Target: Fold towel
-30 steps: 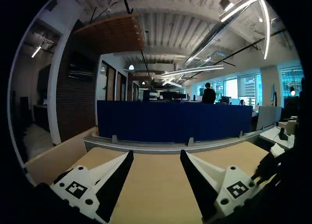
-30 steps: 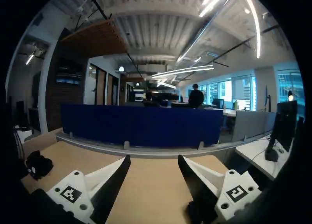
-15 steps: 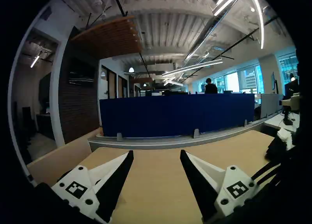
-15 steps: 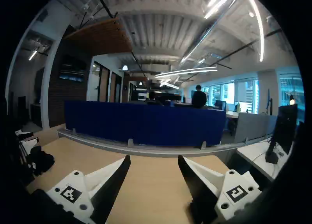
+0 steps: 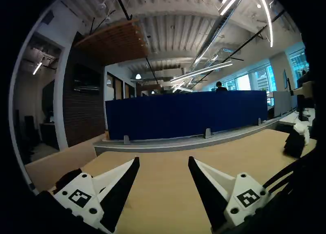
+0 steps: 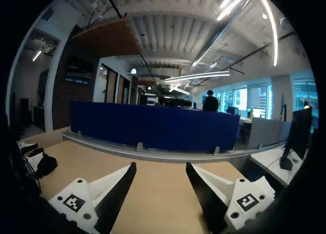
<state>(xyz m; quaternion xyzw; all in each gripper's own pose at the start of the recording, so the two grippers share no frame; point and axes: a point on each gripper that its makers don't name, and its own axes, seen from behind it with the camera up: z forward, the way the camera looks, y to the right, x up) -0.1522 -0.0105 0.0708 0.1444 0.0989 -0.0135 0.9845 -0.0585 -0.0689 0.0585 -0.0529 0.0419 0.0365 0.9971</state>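
My left hand-held gripper (image 5: 163,162) hangs released over the light wooden surface (image 5: 163,201). Its two fingers (image 5: 122,187) are spread wide, with bare wood in the gap and nothing gripped. My right hand-held gripper (image 6: 161,167) is released too, its tips apart above the same pale wood and holding nothing. I cannot tell where the towel lies relative to either one.

In the left gripper view, a dark object with a white top (image 5: 294,141) sits at the far right edge of the surface, well apart from my fingers. It is too close to the rim to make out. In the right gripper view, a black-and-white object (image 6: 40,164) sits at the far left edge of the wood, also well apart from the fingers.

A grey rail (image 5: 171,143) runs along the far edge of the surface, and a blue partition (image 5: 183,114) stands upright on it. Behind the partition a person (image 6: 210,103) stands in the office. A dark monitor (image 6: 299,130) stands on a neighbouring desk at the right of the right gripper view.
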